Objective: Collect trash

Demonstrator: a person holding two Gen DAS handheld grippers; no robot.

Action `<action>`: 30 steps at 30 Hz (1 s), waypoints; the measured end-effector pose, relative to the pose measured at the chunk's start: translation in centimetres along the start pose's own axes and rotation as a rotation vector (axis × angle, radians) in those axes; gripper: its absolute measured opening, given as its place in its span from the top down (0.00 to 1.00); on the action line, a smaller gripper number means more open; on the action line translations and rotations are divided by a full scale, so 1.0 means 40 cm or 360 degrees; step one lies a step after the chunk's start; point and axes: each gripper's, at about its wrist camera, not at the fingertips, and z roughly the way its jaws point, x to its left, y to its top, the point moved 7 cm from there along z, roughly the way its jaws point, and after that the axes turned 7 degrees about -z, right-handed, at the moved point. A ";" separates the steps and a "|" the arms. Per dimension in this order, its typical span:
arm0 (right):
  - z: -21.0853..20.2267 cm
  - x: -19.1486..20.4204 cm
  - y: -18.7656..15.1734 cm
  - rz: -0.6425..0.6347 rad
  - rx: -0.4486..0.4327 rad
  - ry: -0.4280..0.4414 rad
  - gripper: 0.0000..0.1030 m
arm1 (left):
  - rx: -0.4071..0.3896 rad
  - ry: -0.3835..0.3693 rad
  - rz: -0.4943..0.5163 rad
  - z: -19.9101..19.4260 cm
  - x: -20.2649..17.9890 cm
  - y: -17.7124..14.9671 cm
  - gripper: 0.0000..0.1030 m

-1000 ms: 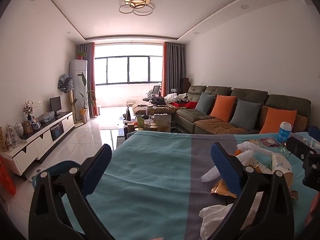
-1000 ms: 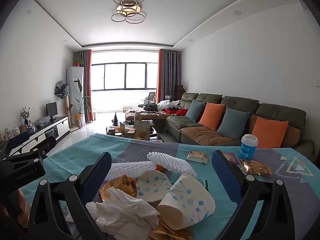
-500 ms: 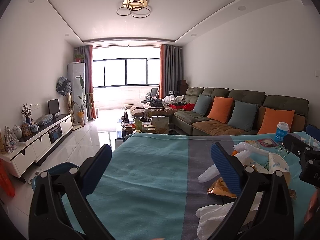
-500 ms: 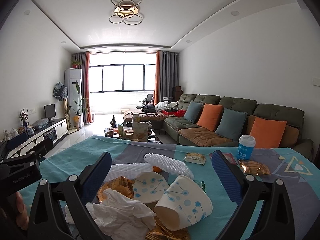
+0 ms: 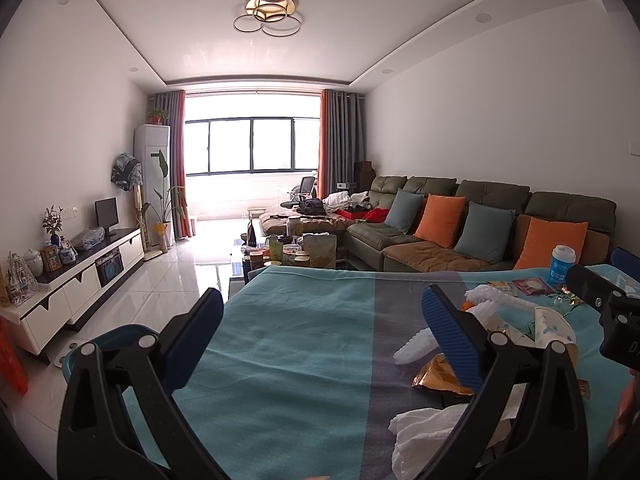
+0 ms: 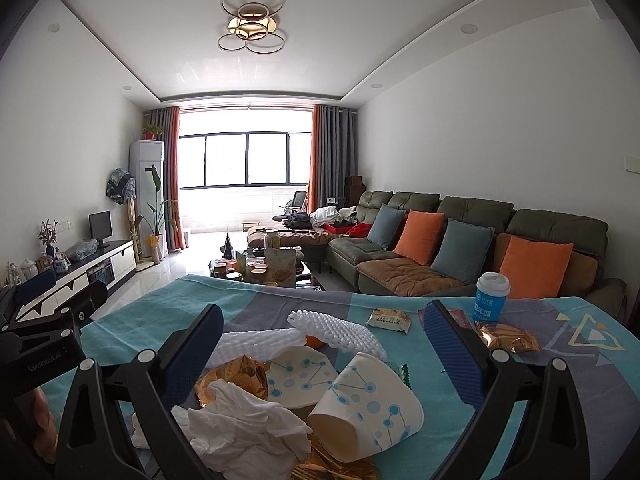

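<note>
we hold both hand-held grippers released, empty: left [image 5: 320, 318], right [image 6: 322, 330]. trash pile on table [image 6: 560, 392], lower centre of right view. approach step; next we close on crumpled tissue [image 6: 240, 428].

bare teal tablecloth [image 5: 304, 364] left, trash pile [image 6: 280, 384] crowding right, perhaps overlapping

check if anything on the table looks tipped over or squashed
Yes. One paper cup lies tipped on its side, and a second cup behind it looks crushed flat. Crumpled tissue sits in front. The blue lidded cup stands upright.
</note>
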 end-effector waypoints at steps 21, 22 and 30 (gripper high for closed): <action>0.003 0.004 0.000 0.0003 -0.0006 0.0011 0.06 | -0.0003 -0.0005 0.0000 -0.010 -0.009 -0.007 0.05; 0.004 0.004 0.000 0.0002 -0.0006 0.0012 0.06 | -0.0003 -0.0004 0.0000 -0.009 -0.008 -0.007 0.05; 0.005 0.007 -0.001 0.0005 -0.0002 0.0018 0.06 | 0.0004 -0.0013 0.0002 -0.012 -0.008 -0.008 0.05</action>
